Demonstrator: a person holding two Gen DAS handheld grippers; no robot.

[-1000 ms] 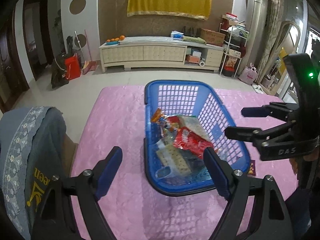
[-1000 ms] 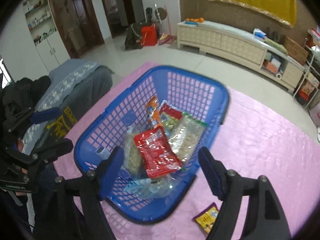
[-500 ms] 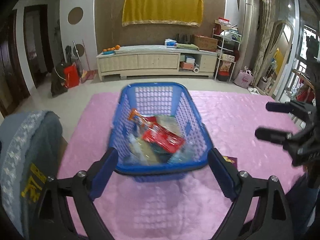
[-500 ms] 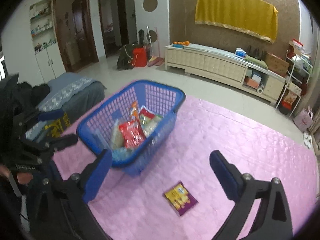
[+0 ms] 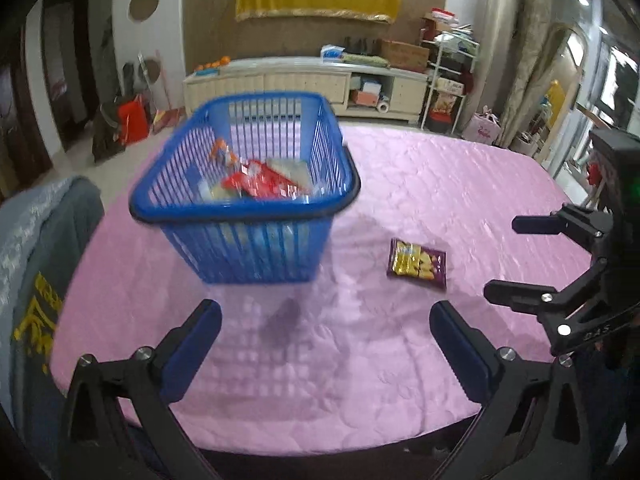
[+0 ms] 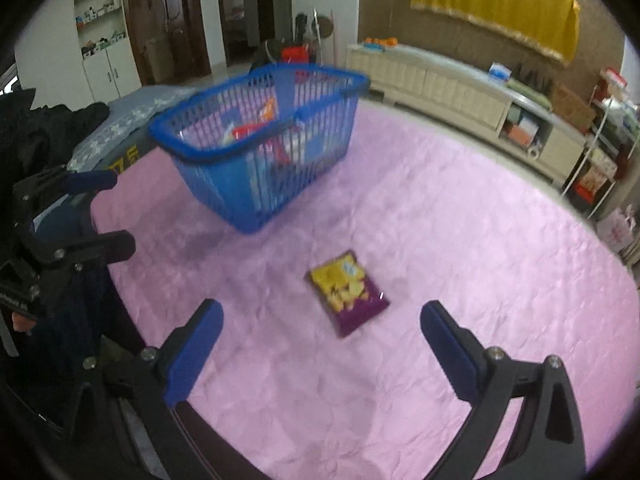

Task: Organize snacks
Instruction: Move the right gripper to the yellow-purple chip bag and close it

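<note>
Both tools farther back now, snack packet (image 6: 347,293) ahead between right tool (image 6: 320,344) tips.

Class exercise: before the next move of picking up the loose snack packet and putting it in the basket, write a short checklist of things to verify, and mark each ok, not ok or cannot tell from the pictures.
1. Snack packet lies flat on the pink cloth, nothing on top of it: ok.
2. Right gripper empty, jaws wide, packet just ahead of them: ok.
3. Left gripper empty, jaws opening, nothing between them: ok.
4. Blue basket upright on the cloth, apart from the packet: ok.
5. Room left in the basket above the snacks already inside: ok.
6. Whether the packet is sealed: cannot tell.
</note>
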